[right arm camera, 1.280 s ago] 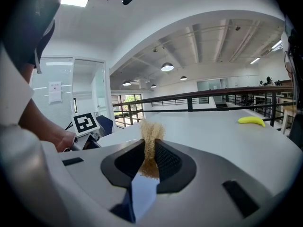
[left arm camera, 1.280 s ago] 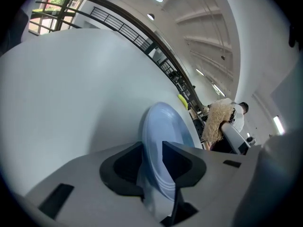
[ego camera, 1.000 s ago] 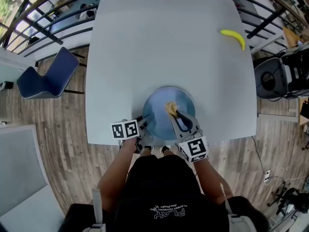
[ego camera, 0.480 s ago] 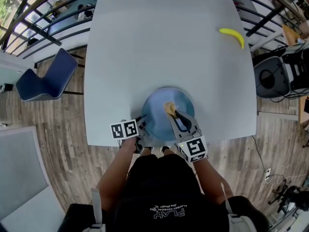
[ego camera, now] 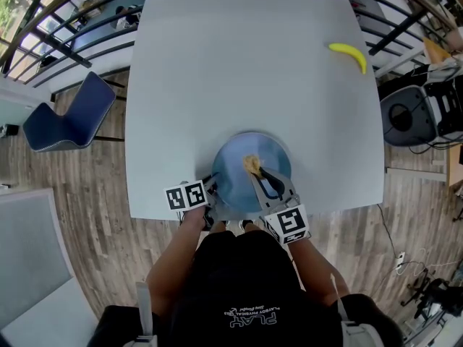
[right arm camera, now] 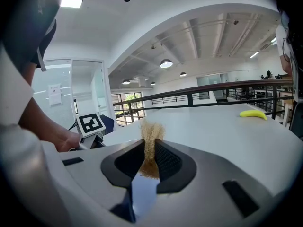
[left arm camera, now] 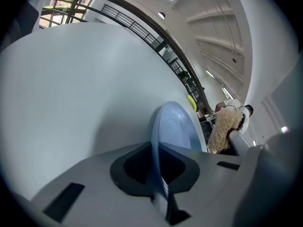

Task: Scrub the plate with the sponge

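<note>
A round blue plate (ego camera: 235, 157) lies on the white table (ego camera: 253, 63) close to its near edge. My left gripper (ego camera: 215, 183) is at the plate's near left rim. In the left gripper view the plate's rim (left arm camera: 177, 126) stands edge-on between the jaws, which are closing and press on it. My right gripper (ego camera: 257, 170) reaches over the plate from the near side, shut on a tan fibrous sponge (ego camera: 252, 164). The sponge (right arm camera: 151, 136) sticks out past the fingertips of the right gripper (right arm camera: 150, 162) and also shows as a tuft (left arm camera: 222, 126) beyond the plate.
A yellow banana (ego camera: 349, 53) lies at the table's far right corner. A blue chair (ego camera: 69, 118) stands left of the table, black equipment (ego camera: 416, 118) to the right, and a dark railing (ego camera: 87, 16) runs behind. The person's body is right at the near edge.
Very little differs. The right gripper and sponge sit slightly farther left on the plate. The left gripper stays at the plate's near left rim.
</note>
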Demonstrator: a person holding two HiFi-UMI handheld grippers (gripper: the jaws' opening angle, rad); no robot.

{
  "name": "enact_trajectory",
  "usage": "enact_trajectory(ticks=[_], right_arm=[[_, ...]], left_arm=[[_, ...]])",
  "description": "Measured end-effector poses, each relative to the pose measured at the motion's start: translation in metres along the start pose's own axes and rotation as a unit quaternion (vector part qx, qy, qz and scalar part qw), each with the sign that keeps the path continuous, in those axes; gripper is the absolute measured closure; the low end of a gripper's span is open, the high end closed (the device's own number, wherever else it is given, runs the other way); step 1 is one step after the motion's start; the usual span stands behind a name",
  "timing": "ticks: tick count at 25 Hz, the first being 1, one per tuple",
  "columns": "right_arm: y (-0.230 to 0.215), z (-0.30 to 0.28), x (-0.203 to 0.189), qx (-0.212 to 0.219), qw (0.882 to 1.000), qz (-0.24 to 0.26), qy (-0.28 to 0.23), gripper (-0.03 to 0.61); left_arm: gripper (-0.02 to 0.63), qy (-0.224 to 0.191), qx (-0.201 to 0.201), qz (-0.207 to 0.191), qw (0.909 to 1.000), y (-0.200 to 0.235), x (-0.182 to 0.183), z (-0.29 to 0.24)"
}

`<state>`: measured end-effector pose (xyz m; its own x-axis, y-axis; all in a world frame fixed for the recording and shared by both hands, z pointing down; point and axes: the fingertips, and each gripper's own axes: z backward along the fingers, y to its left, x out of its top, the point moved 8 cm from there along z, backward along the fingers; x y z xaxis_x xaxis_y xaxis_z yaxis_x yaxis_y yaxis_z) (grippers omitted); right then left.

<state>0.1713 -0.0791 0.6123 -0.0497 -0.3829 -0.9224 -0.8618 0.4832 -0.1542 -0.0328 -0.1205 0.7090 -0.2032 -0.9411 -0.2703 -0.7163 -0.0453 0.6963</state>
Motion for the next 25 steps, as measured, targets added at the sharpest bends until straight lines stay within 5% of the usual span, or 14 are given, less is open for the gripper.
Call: enact_trajectory(ticks=[18, 25], right_arm=[[0.021, 0.015, 0.026, 0.0, 0.999, 0.051, -0.007, 0.508], [0.026, 0.016, 0.033, -0.03, 0.999, 0.024, 0.037, 0.508]], left_arm=[[0.586, -0.052, -0.026, -0.044, 0.9973, -0.015, 0.015, 0.025], [0.585, -0.078, -0.032, -0.104, 0.9911, -0.039, 0.037, 0.048]])
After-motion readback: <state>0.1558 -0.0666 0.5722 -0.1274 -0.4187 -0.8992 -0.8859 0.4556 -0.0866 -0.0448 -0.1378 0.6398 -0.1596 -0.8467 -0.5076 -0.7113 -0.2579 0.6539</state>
